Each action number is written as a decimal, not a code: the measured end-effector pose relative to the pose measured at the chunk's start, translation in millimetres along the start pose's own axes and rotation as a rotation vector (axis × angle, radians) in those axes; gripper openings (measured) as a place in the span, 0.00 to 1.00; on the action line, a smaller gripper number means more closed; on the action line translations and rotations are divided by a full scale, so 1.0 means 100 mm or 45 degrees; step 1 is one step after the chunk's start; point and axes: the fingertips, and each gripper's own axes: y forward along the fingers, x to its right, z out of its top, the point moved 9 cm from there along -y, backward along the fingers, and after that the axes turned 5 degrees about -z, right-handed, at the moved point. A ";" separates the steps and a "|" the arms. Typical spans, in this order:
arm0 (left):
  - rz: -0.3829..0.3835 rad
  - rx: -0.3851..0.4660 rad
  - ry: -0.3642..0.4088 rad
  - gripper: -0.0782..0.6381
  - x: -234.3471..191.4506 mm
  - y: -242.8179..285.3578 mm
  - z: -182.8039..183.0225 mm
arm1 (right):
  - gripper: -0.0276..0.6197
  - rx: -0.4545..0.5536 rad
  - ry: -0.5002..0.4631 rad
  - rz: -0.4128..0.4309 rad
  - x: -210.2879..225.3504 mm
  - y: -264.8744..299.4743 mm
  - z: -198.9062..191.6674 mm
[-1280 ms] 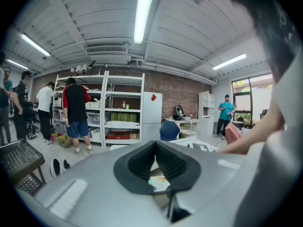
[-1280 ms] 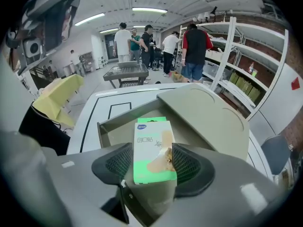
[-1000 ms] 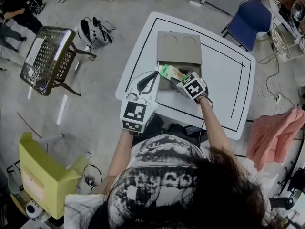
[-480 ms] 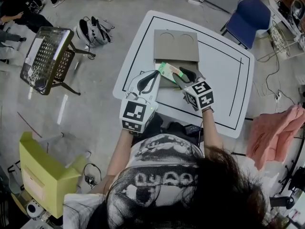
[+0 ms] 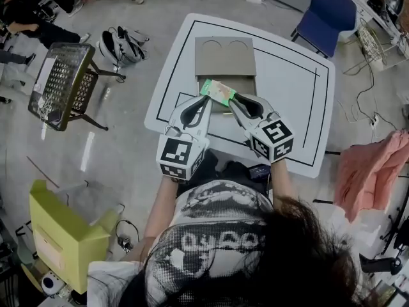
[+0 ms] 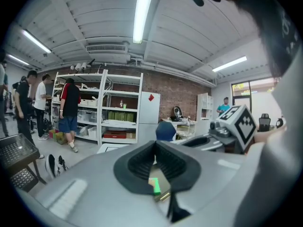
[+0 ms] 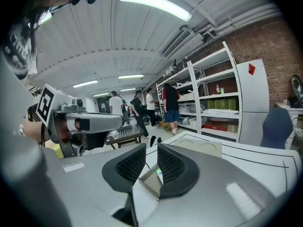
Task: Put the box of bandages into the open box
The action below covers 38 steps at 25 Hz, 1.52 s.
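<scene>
The green bandage box (image 5: 217, 91) lies tilted at the far left of the open cardboard box (image 5: 246, 89), whose flat lid (image 5: 223, 56) points away from me. My right gripper (image 5: 232, 98) hovers just near of it; its jaws are closing, a narrow gap remains, and nothing is between them. In the right gripper view (image 7: 151, 151) the cardboard box's corner (image 7: 147, 184) and a sliver of green show through that gap. My left gripper (image 5: 205, 100) sits beside it on the left, tips together and empty. In the left gripper view (image 6: 155, 146) a bit of the bandage box (image 6: 155, 186) shows below the pads.
The white table (image 5: 294, 101) has a black outline. A blue chair (image 5: 326, 11) stands beyond its far right corner. A metal mesh stand (image 5: 61, 82) and a backpack (image 5: 121, 43) are on the floor at left, a yellow-green box (image 5: 61, 235) near left, pink cloth (image 5: 370, 171) at right.
The right gripper let go of the bandage box, drew back toward me and narrowed its jaws. The bandage box stayed at the cardboard box. The left gripper hardly moved.
</scene>
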 end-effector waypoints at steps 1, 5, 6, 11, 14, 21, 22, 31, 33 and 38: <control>0.001 0.001 0.001 0.11 0.05 0.00 0.00 | 0.15 0.010 0.002 0.001 0.00 -0.07 0.00; -0.001 0.003 0.006 0.11 0.28 0.01 0.02 | 0.12 0.046 0.005 0.000 0.01 -0.35 -0.01; 0.000 0.001 0.006 0.11 0.34 0.01 0.02 | 0.12 0.051 0.008 0.002 0.03 -0.42 -0.02; 0.021 -0.020 0.001 0.11 0.68 0.01 -0.05 | 0.09 0.065 0.014 0.021 0.07 -0.76 -0.13; 0.040 -0.032 -0.007 0.11 0.87 -0.02 -0.10 | 0.05 0.063 0.016 0.034 0.09 -0.94 -0.21; 0.098 -0.055 -0.028 0.11 1.29 -0.13 -0.23 | 0.03 0.075 0.036 0.087 0.10 -1.32 -0.38; 0.104 -0.056 -0.030 0.11 1.35 -0.16 -0.25 | 0.03 0.075 0.038 0.094 0.09 -1.36 -0.40; 0.121 -0.050 -0.020 0.11 1.53 -0.35 -0.28 | 0.03 0.085 0.033 0.115 -0.08 -1.54 -0.46; 0.116 -0.047 -0.014 0.11 1.51 -0.38 -0.27 | 0.03 0.079 0.022 0.104 -0.12 -1.55 -0.46; 0.083 -0.037 -0.013 0.11 1.41 -0.48 -0.24 | 0.03 0.093 0.040 0.072 -0.27 -1.54 -0.42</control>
